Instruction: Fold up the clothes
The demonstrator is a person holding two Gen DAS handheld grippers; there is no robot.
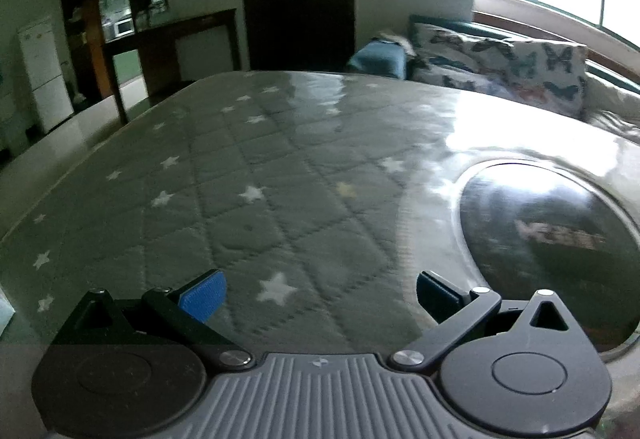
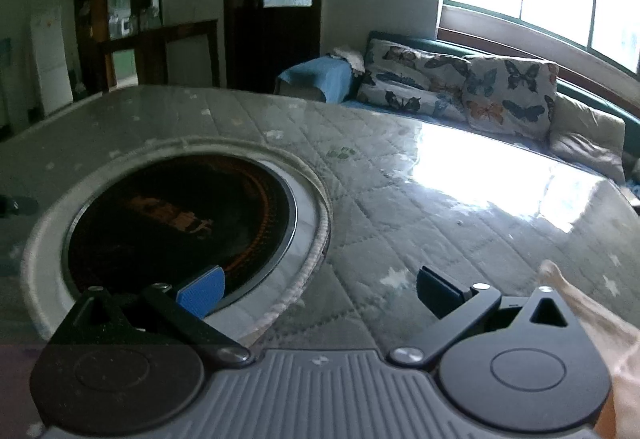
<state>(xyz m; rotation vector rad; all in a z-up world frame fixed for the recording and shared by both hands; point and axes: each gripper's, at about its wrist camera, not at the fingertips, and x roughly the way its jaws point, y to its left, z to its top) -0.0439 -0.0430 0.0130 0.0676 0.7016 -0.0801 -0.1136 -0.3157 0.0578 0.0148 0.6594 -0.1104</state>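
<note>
Jaws stand wide apart on both grippers, and neither holds anything. The left gripper hovers low over the table, left of the hob, the round black glass disc set into the quilted, star-printed cover. The right gripper hovers at the hob's near right edge, its blue pad over the disc's pale rim. A thumb shows just right of that gripper.

No garment can be seen in either view: the cover around the hob lies bare, under a glossy sheet that throws back the window's glare. A blue cloth is draped over the arm of the sofa beyond the hob, but whether it is the clothing meant, I cannot tell. So folding has not begun, by my judgement, and the step in hand is finding and fetching a garment.

To do that well, keep both sets of jaws released until a fabric edge lies between the pads. Take the garment at two matching corners, one per gripper, and lay it flat on the quilted area left of the hob, where there is the most free surface. Avoid spreading it across the hob's raised rim, since cloth would likely ruck there. Pinch only cloth, not the glossy sheet beneath.
</note>
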